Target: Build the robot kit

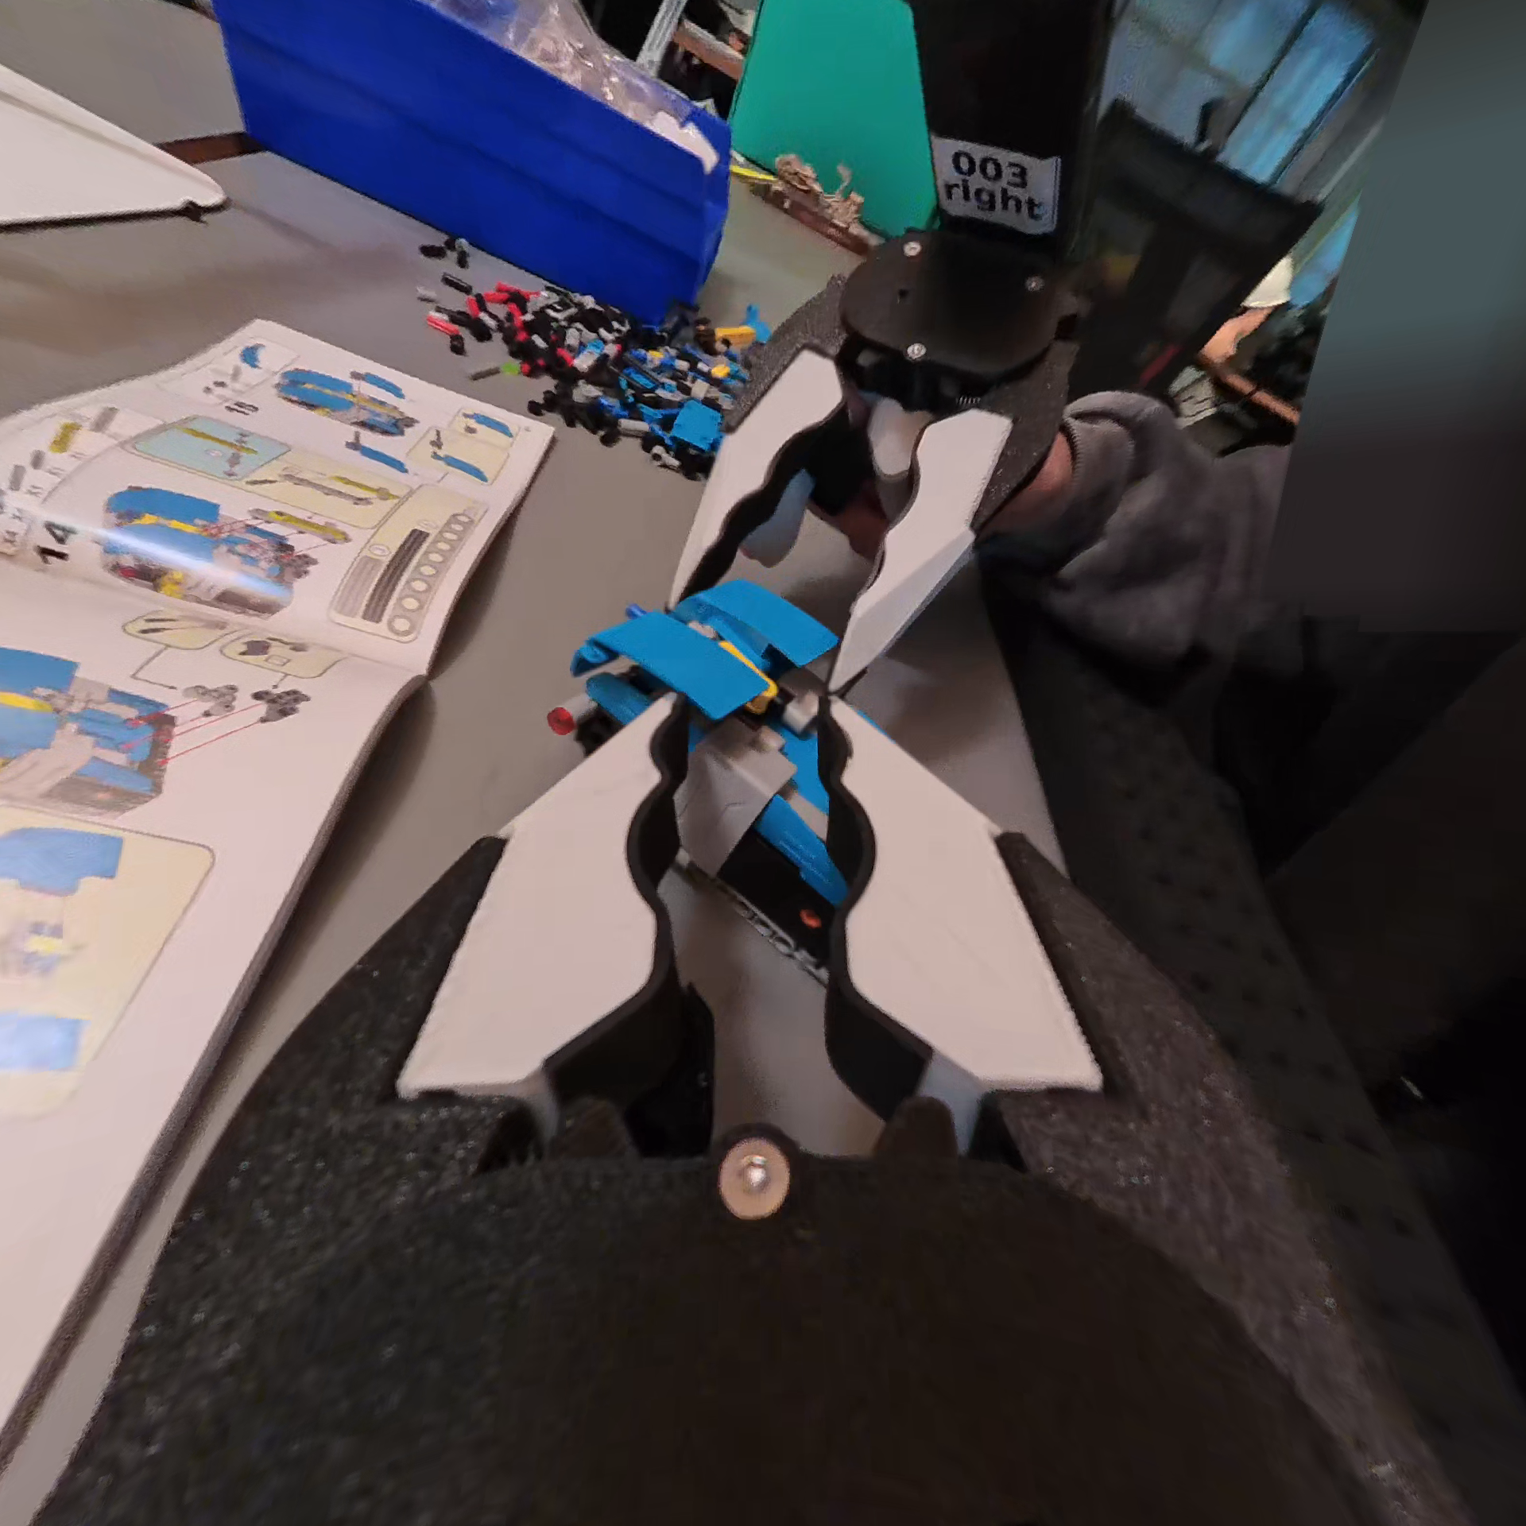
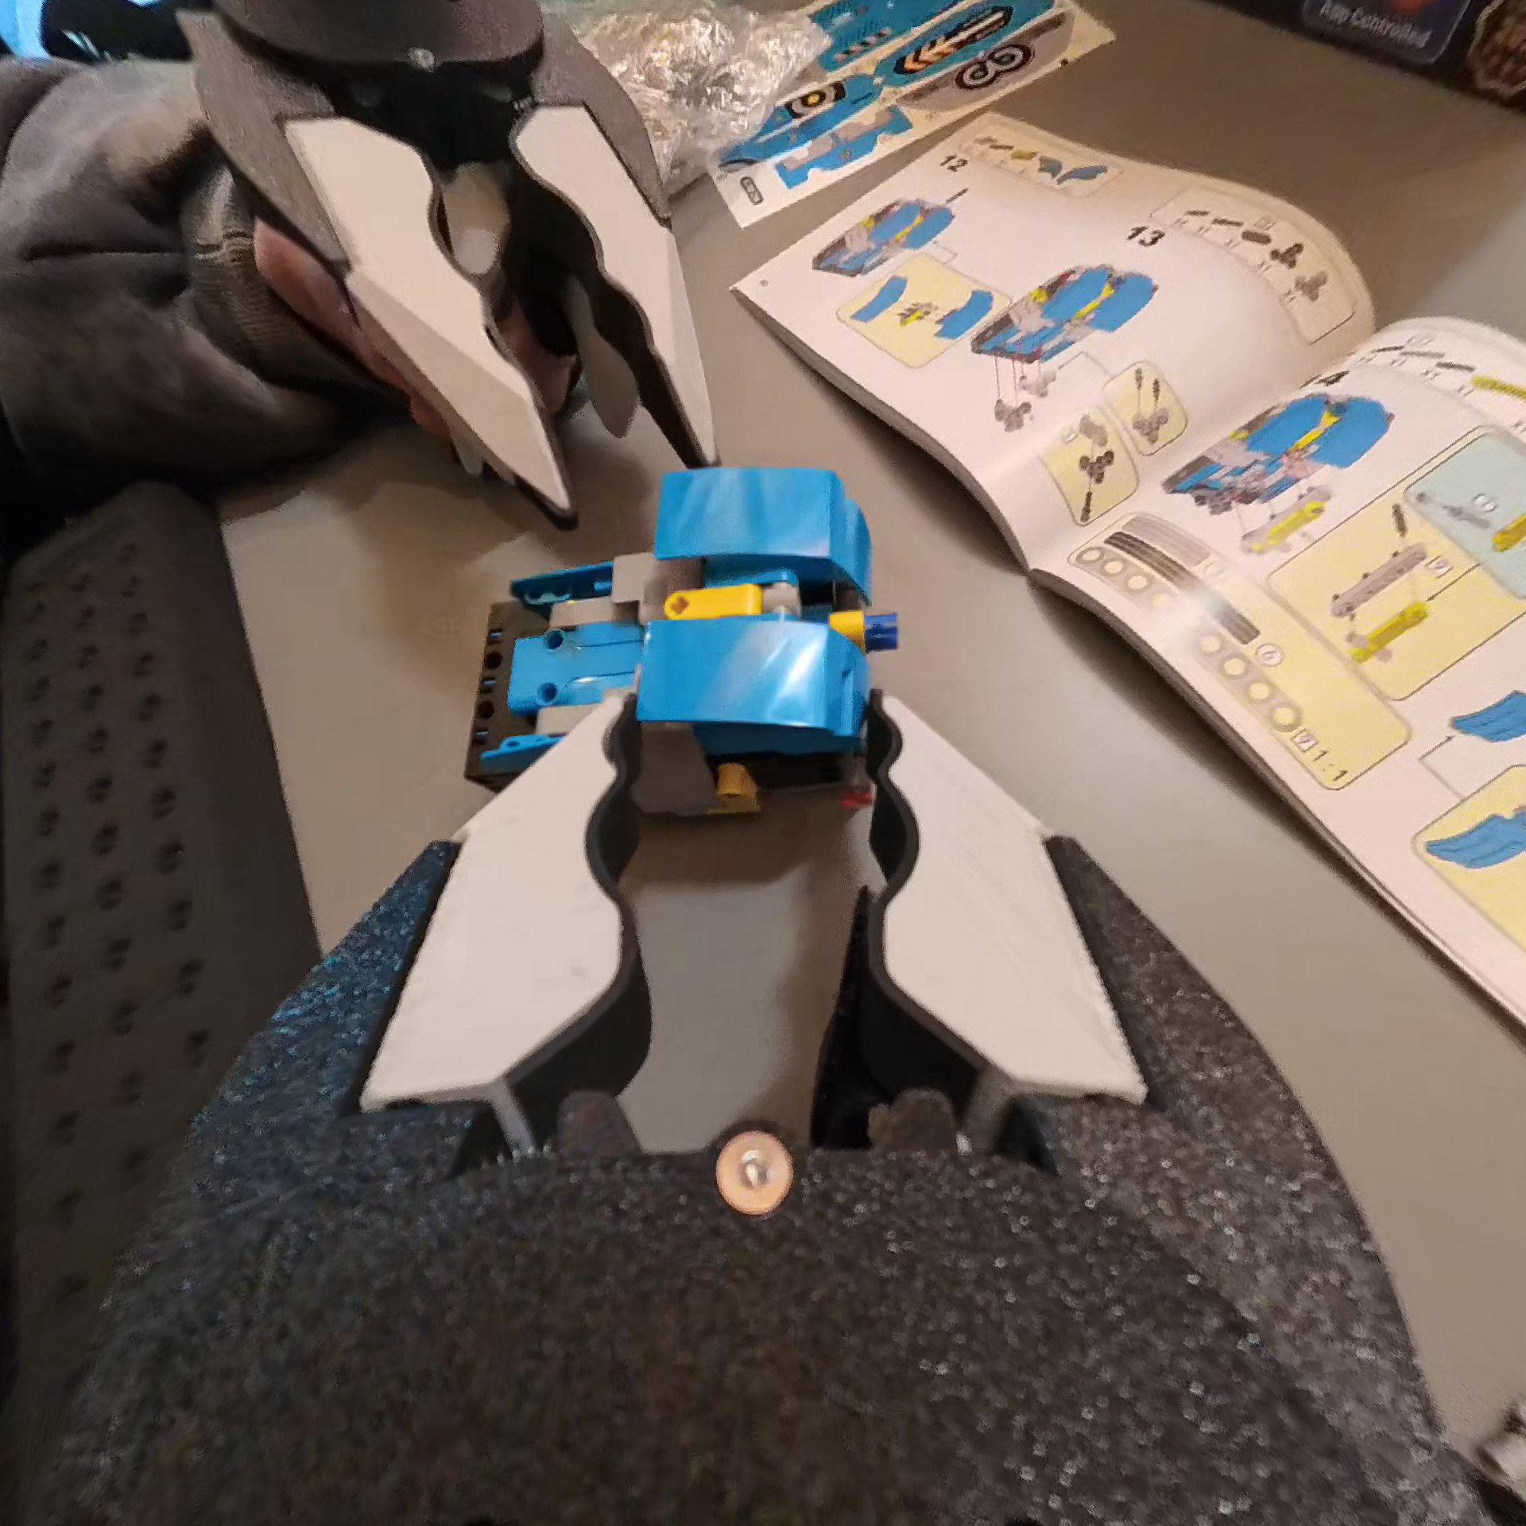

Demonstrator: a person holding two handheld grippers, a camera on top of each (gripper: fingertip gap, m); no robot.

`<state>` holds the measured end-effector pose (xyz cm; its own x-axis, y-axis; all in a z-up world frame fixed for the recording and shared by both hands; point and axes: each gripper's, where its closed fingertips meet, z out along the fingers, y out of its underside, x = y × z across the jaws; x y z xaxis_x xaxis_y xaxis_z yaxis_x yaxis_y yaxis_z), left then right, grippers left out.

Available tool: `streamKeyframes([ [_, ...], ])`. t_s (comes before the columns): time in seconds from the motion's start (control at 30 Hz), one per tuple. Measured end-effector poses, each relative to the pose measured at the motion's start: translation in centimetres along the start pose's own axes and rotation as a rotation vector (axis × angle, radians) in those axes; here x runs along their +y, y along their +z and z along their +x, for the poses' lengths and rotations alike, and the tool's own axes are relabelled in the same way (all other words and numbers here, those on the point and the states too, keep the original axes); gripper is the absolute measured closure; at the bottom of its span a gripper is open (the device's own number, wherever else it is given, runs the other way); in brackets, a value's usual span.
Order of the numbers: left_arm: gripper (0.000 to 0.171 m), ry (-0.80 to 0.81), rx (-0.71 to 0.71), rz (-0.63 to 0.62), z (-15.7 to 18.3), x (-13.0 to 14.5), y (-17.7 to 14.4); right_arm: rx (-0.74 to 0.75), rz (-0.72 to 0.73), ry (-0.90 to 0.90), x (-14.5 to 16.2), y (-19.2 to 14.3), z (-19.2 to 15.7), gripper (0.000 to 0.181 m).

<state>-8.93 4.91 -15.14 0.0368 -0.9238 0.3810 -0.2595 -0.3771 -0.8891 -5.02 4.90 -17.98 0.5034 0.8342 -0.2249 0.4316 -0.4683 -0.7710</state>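
Left gripper (image 1: 747, 710): the fingers are partly spread and straddle the near end of the blue brick model (image 1: 718, 661). The fingertips stand on either side of the model's grey and blue body; firm contact cannot be confirmed.

Right gripper (image 2: 751, 710): the fingers are moderately spread, with the tips at the two sides of the model's curved blue panel, very close to it or touching it. A clamped hold cannot be confirmed. In the left wrist view this gripper comes in from the far side, its tips just beside the model's far end.

Model position: the blue brick model rests on the grey table (image 1: 495, 743) close to the table's edge, between the two grippers. A red pin and yellow parts protrude from it.

Surface: an open instruction booklet (image 1: 248, 537) lies flat beside the model. A pile of small loose parts (image 1: 594, 355) lies farther back, against a blue storage bin (image 1: 462, 140). A sticker sheet (image 2: 892, 82) and a crumpled clear plastic bag (image 2: 685, 58) lie beyond the booklet.

Surroundings: a black perforated seat surface (image 2: 107, 784) borders the table edge. A grey sleeve (image 1: 1156, 512) shows behind the right gripper. The background is dim and blurred.
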Motion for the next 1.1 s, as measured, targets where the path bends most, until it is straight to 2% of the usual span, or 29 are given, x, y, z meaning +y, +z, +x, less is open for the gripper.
streamKeyframes([
  [0.33, 0.142, 0.135, -0.114, -0.033, -0.4, 0.2, 0.8, -0.004, -0.003, -0.046, -0.1, -0.3, 0.3, 0.130],
  [0.43, 0.148, 0.212, -0.154, 0.008, -0.3, -0.5, 0.6, 0.020, -0.004, -0.097, -0.4, -0.5, 0.0, 0.130],
  [0.5, 0.151, 0.245, -0.196, -0.014, -0.7, -0.3, 0.7, 0.029, -0.017, -0.117, -0.3, -0.3, -0.2, 0.130],
  [0.9, 0.150, 0.226, -0.219, -0.060, -1.3, 0.2, 1.1, -0.006, 0.006, -0.070, -0.2, -0.6, 0.5, 0.132],
  [1.1, 0.150, 0.300, -0.255, 0.007, -1.1, -0.8, 0.7, -0.023, 0.056, -0.066, -1.0, -1.0, 0.1, 0.131],
])
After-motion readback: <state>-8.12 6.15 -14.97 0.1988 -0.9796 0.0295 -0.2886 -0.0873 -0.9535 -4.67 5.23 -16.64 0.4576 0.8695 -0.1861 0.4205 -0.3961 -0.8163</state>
